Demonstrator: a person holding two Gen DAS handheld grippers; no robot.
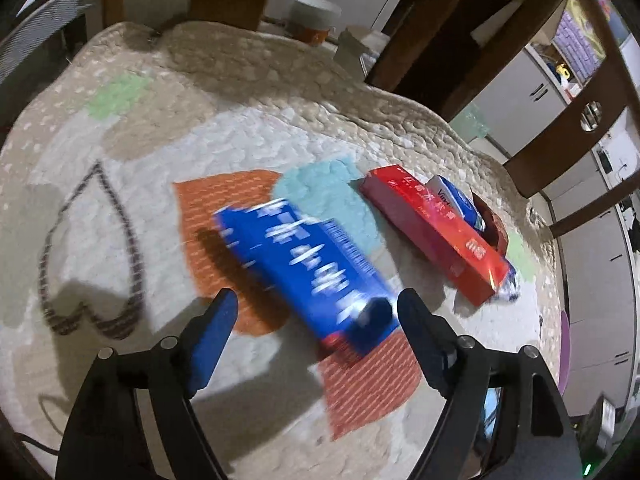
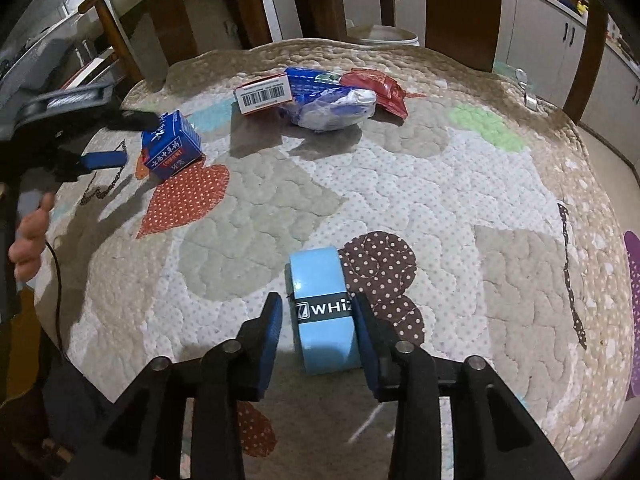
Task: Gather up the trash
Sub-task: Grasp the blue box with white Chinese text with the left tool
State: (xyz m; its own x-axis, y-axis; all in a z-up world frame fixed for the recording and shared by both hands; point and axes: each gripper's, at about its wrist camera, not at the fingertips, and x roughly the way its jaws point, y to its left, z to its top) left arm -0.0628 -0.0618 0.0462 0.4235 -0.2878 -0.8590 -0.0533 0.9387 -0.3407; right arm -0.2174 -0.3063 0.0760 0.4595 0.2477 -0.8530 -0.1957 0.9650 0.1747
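The left claw (image 1: 316, 312) stands wide, its blue pads either side of a blurred blue box (image 1: 308, 268) on the quilted mat (image 1: 240, 128), neither pad pressing it. The right claw (image 2: 318, 320) is narrower, straddling a light blue box (image 2: 324, 312) marked WHiZ, with a gap at the left pad. Farther off lie a red box (image 1: 436, 236), a crumpled plastic bag (image 2: 332, 108) and a red wrapper (image 2: 380, 88), bunched together near the mat's far edge.

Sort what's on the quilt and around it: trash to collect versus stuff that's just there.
Trash: blue carton, red box, light blue box, crumpled plastic bag, red wrapper.

Just there: quilted mat, wooden chairs, white bucket.
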